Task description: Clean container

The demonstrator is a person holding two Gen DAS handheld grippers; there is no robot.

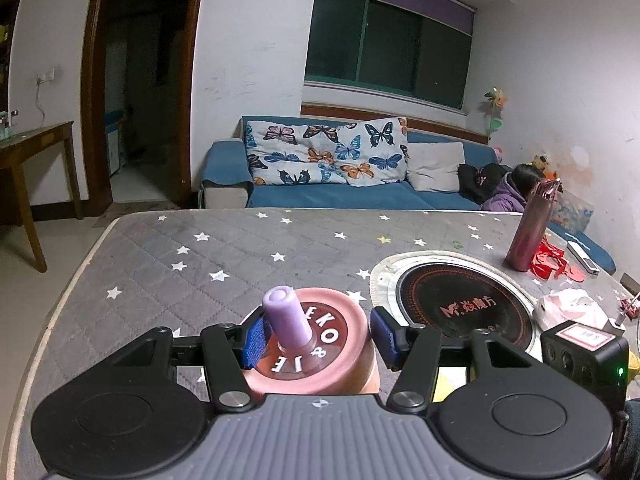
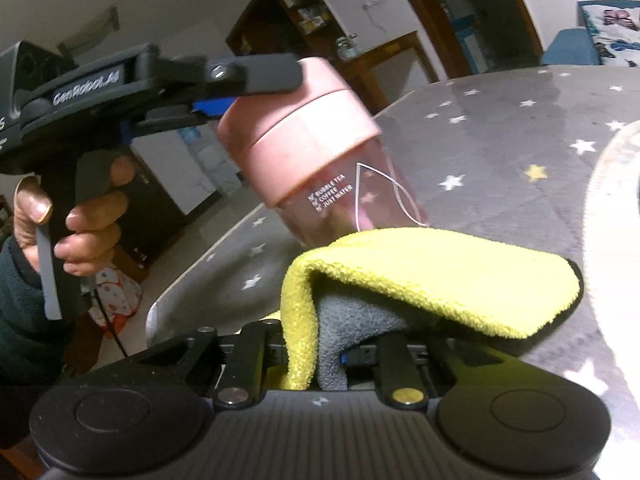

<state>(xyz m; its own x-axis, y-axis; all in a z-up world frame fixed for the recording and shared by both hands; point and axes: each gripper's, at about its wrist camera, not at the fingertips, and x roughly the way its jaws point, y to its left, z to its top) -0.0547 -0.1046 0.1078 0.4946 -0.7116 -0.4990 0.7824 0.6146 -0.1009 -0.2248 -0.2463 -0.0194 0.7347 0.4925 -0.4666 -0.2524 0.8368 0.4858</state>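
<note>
Grey quilted star-print table (image 1: 200, 256) fills left wrist view; blue sofa (image 1: 340, 192) at 12 o'clock, round black hotplate (image 1: 464, 308) at 3 o'clock. Left gripper (image 1: 316, 338) clamps pink cup (image 1: 316, 344) by lid, blue pads (image 1: 252, 340) on both sides, lilac spout up. Right wrist view: cup (image 2: 320, 152) tilted, translucent pink body, matte lid, at 11 o'clock. Right gripper (image 2: 320, 360) shut on cloth (image 2: 432, 276), fuzzy yellow, grey underside, touching cup base.

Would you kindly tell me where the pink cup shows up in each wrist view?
Left wrist: pink cup at bottom centre, seen from above, clamped in the left tool.
Right wrist: upper centre, tilted, above the yellow cloth.
Shared landmark: grey star-patterned table cover.
</note>
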